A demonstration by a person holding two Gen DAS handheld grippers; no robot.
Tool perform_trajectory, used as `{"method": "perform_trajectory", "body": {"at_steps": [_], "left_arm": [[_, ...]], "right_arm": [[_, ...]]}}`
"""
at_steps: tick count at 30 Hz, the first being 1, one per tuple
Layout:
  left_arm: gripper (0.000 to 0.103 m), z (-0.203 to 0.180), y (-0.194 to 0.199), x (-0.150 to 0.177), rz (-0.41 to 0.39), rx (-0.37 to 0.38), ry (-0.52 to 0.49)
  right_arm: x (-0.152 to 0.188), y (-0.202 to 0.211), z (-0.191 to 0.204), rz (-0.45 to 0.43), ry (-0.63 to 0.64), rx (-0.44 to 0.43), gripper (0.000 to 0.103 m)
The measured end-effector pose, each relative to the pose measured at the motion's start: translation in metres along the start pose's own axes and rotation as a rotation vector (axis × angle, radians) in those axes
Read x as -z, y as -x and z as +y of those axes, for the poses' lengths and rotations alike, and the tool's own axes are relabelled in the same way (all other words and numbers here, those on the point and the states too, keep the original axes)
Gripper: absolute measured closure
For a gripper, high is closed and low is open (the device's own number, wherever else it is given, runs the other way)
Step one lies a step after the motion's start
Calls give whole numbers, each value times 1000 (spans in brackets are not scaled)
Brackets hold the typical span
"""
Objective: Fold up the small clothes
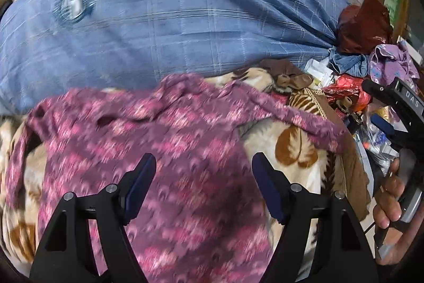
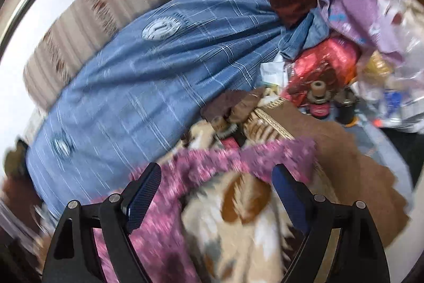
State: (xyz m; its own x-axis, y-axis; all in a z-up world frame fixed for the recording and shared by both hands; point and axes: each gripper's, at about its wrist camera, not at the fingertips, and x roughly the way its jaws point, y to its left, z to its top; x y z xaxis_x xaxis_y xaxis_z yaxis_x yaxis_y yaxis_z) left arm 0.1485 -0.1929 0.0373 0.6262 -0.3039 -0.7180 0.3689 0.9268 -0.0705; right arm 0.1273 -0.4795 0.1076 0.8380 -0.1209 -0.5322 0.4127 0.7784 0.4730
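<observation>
Pink patterned garment [image 1: 148, 150] spread on a floral blanket [image 1: 291, 150]
Left hand-held gripper [image 1: 204, 190] spread above it, empty; right hand-held gripper [image 2: 216, 199] spread over its edge, pinching nothing.

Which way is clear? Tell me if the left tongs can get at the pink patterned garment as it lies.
Probably yes. The left tongs stand open right above the pink patterned garment, which lies spread on the floral blanket with nothing over it; the blur leaves some doubt.

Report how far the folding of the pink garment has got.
Done: little; the pink garment lies rumpled on the leaf-print blanket. In hand: nothing; left hand-held gripper and right hand-held gripper are open above it. Left: all the folds.
</observation>
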Motion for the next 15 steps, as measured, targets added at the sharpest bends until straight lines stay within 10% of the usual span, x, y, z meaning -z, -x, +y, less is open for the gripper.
{"method": "perform_trajectory", "body": {"at_steps": [8, 12, 15], "left_arm": [[28, -55, -78, -13, 154, 175, -7], [28, -83, -110, -10, 213, 248, 0], [28, -94, -130, -10, 261, 326, 58]], "right_arm": [[5, -60, -81, 84, -81, 76, 18], [12, -85, -126, 135, -237, 80, 46], [17, -100, -144, 178, -296, 74, 47]]}}
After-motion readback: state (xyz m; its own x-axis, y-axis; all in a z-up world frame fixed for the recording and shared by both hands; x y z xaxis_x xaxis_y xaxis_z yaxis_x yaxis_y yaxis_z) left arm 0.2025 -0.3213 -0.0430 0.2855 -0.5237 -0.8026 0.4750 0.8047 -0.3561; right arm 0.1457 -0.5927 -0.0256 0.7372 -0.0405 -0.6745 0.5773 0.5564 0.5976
